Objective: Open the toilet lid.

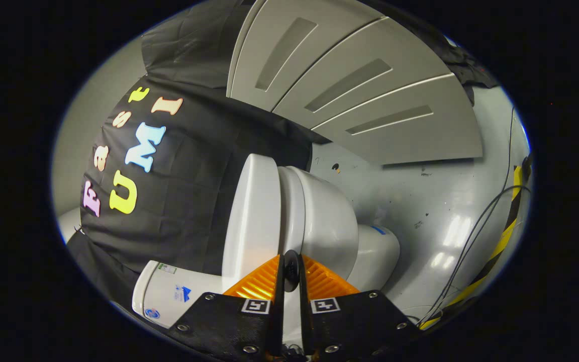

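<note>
Black cloth wall [189, 166] at left, w/ toilet tank [169, 296] lying below it, just left of the fingers. Toilet lid [252, 216] next, seen edge-on, flat against the seat & bowl [324, 221] to its right. Gripper [291, 274]: orange fingers [259, 284] nearly together, narrow gap, a small dark knob-like piece sits at the tips; can't tell if it's gripped. Tips reach lid/seat edge. Grey floor [435, 201] further right, cables [475, 241] and yellow-black tape [503, 236] beyond. Grey panels [370, 90] above
</note>
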Demonstrator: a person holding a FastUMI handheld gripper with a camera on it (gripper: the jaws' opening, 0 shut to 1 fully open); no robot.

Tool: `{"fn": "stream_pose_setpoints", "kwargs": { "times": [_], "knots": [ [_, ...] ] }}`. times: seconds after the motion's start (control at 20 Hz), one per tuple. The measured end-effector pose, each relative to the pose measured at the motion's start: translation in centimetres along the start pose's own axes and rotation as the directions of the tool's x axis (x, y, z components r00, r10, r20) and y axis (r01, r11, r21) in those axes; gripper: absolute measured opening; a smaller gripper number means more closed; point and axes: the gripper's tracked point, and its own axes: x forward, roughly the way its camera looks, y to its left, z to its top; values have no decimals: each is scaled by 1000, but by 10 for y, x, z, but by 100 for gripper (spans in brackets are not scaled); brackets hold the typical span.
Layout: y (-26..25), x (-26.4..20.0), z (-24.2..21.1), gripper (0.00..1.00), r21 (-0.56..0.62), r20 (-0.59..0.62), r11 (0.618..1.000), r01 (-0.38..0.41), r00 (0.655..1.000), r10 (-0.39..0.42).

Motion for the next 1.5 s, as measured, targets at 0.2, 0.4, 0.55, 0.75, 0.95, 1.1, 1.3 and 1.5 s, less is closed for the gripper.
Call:
{"fn": "stream_pose_setpoints", "kwargs": {
  "times": [0.2,0.4,0.55,0.75,0.95,1.1,1.3,1.5],
  "knots": [
    [1,2,-2,0,33,5,999,-5,1000,5],
    [5,0,-2,0,-44,-26,999,33,999,-34],
    [7,-2,0,0,-104,-43,992,71,996,-76],
    [33,-12,7,0,-155,-20,984,85,996,-89],
    [75,-23,14,0,-239,-12,970,40,999,-44],
    [96,-31,14,0,-280,-9,960,28,999,-31],
    [135,-41,11,0,-363,-13,932,-24,1000,21],
    [171,-51,3,0,-420,-15,906,-53,999,52]
  ]
}}
